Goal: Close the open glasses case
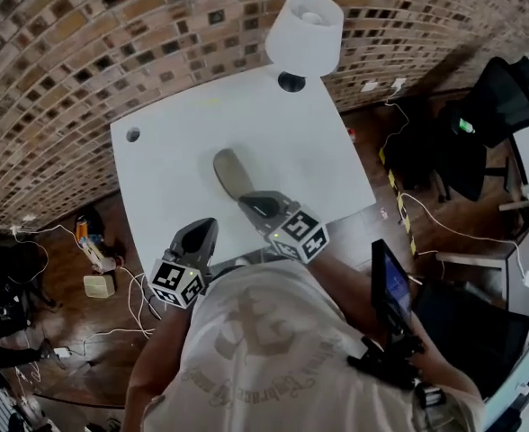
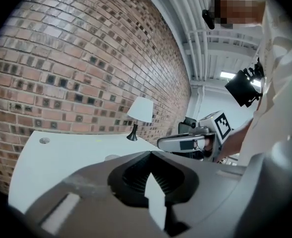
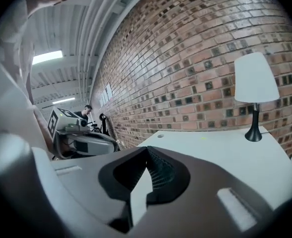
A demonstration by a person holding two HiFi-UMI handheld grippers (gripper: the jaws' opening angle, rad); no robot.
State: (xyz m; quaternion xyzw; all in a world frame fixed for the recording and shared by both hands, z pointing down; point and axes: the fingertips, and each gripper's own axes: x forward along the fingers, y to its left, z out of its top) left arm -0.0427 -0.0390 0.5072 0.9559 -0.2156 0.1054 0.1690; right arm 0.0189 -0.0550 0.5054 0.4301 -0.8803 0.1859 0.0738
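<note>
A grey oval glasses case (image 1: 230,173) lies with its lid down on the white table (image 1: 174,178), in the middle towards the front. My left gripper (image 1: 205,226) hovers over the table's front edge, left of and nearer than the case, apart from it. Its jaws look shut and empty in the left gripper view (image 2: 150,153). My right gripper (image 1: 249,202) hangs just at the case's near end, jaws shut on nothing (image 3: 147,148). Each gripper shows in the other's view: the right gripper (image 2: 185,143), the left gripper (image 3: 81,144). The jaws hide the case in the right gripper view.
A white-shaded lamp (image 1: 303,34) on a black foot stands at the table's far edge. A round cable hole (image 1: 133,135) is at the far left corner. A brick wall (image 1: 85,52) runs behind. A black office chair (image 1: 498,97) and floor cables (image 1: 426,214) are to the right.
</note>
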